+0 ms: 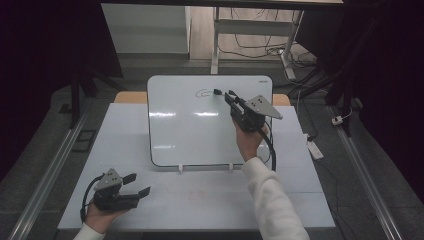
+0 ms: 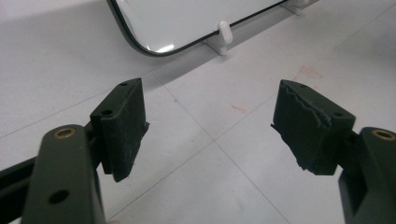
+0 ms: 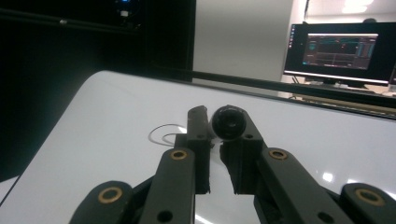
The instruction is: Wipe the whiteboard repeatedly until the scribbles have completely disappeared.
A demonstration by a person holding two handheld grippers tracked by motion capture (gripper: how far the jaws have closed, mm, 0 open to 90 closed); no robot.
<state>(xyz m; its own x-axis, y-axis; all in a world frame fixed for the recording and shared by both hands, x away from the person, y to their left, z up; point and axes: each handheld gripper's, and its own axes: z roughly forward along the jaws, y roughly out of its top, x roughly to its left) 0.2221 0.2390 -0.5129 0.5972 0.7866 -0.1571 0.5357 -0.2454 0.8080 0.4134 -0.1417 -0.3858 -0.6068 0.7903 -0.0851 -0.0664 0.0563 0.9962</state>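
A whiteboard (image 1: 200, 130) leans tilted on small white feet (image 2: 224, 35) in the middle of the white table (image 1: 200, 200). My right gripper (image 1: 227, 95) is up at the board's top edge, shut on a black marker (image 1: 218, 92) whose tip meets the board beside a thin looped line (image 1: 202, 93). In the right gripper view the marker's round end (image 3: 229, 122) sits clamped between the jaws of the right gripper (image 3: 219, 140), with the loop (image 3: 163, 135) just left of them. My left gripper (image 1: 137, 184) rests low at the table's front left, open and empty (image 2: 210, 116).
Faint red marks (image 2: 306, 72) stain the table in front of the board's lower edge (image 2: 154, 49). Desk legs and cables (image 1: 260, 47) lie on the floor beyond the table. A lit monitor (image 3: 336, 49) stands far behind the board.
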